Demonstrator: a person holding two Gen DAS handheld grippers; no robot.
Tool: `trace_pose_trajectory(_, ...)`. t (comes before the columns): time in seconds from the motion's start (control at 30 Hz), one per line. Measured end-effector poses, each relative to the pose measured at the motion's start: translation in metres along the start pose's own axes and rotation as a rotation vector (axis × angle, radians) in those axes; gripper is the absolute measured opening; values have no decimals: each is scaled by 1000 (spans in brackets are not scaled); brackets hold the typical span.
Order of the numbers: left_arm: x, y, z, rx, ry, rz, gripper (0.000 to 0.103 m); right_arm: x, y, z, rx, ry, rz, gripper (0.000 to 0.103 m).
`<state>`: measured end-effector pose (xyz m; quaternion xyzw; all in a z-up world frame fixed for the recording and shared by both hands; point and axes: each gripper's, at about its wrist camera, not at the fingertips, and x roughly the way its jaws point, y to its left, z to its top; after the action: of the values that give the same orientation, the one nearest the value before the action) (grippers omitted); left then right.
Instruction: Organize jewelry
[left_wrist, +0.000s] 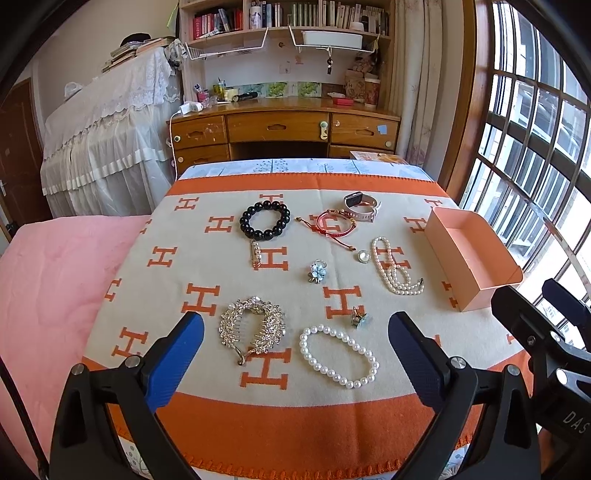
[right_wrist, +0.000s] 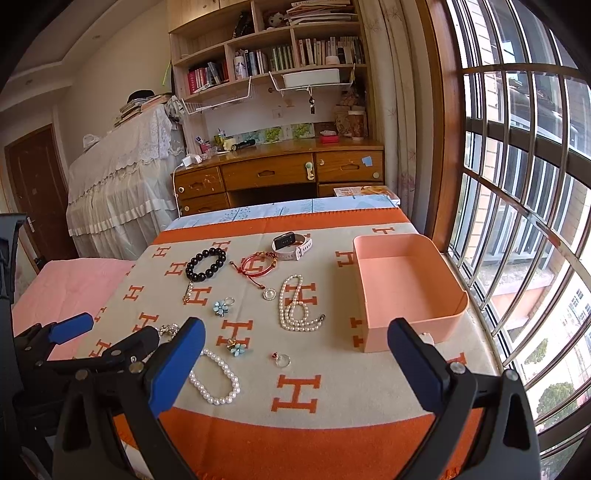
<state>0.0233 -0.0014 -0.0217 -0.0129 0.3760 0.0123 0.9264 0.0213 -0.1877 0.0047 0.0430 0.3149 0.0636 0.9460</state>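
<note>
Jewelry lies spread on an orange and cream blanket (left_wrist: 207, 439). There is a black bead bracelet (left_wrist: 265, 219), a red cord bracelet (left_wrist: 334, 223), a watch (left_wrist: 362, 205), a pearl necklace (left_wrist: 395, 271), a pearl bracelet (left_wrist: 338, 356) and a crystal hair comb (left_wrist: 253, 326). An empty pink box (right_wrist: 404, 288) stands at the right. My left gripper (left_wrist: 295, 343) is open above the comb and pearl bracelet. My right gripper (right_wrist: 295, 350) is open, holding nothing, near the box's front corner.
Small pieces lie between: a pin brooch (left_wrist: 256, 253), flower rings (left_wrist: 317, 271), a round pendant (left_wrist: 364, 256), a red-stone ring (right_wrist: 281, 359). A pink bed (left_wrist: 48, 280) is at the left, a wooden desk (left_wrist: 284, 125) behind, a barred window (right_wrist: 517, 221) at the right.
</note>
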Motion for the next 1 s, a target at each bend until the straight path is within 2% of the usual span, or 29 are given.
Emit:
trace_pose_trajectory(0.63, 9, 4, 3, -11, 28, -39, 98, 11, 2, -5, -2, 35, 19, 100)
trace_pose_trajectory(0.77, 16, 6, 10, 24, 69, -48, 98, 17, 3, 3, -14, 60, 38, 100)
trace_pose_trajectory(0.93, 33, 19, 36, 45, 126, -51, 99, 39, -2, 28, -2, 138, 89, 99)
trace_pose_trajectory(1.0, 42, 28, 50, 47, 145, -58, 100, 51, -4, 43, 5, 175, 106, 94)
